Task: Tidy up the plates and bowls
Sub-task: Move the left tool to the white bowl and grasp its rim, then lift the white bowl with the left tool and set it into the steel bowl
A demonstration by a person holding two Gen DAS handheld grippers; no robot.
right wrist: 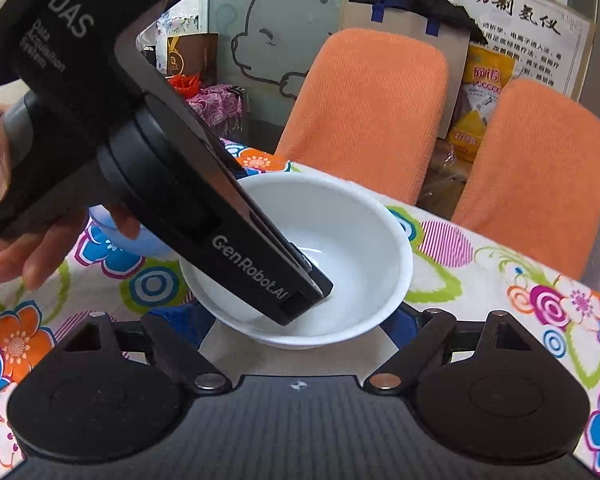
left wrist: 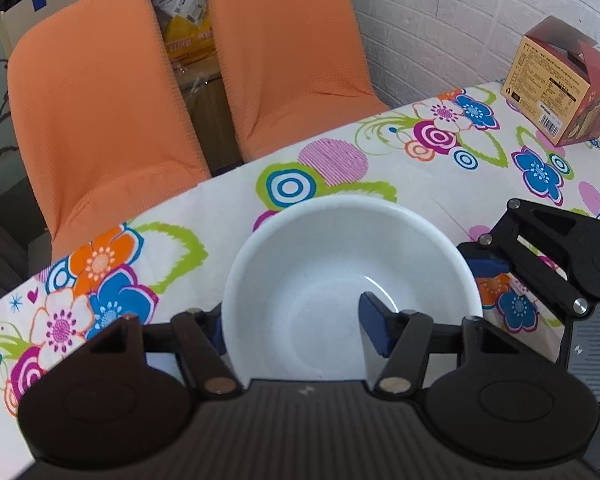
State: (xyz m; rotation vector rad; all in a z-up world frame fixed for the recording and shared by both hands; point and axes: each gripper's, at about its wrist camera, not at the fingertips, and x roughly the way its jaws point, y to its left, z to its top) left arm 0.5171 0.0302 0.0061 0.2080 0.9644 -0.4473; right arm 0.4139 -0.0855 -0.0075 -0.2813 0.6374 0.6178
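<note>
from your left wrist, your left gripper (left wrist: 298,330) is spread apart, straddling the near rim of the white bowl (left wrist: 340,272) on the floral tablecloth (left wrist: 172,248); two orange chairs (left wrist: 100,100) and a white brick wall (left wrist: 440,20) stand behind. from your right wrist, your right gripper (right wrist: 300,330) is open around the bowl's base.

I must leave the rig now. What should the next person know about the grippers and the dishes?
Left gripper: open, one finger inside the white bowl, the other outside its rim.
Right gripper: open, holding nothing, low at the bowl's near side.
The bowl sits upright on the flowered tablecloth.
Done: nothing stacked in view.
Left: close on the rim, lift, place. A pale blue item is mostly hidden.
</note>
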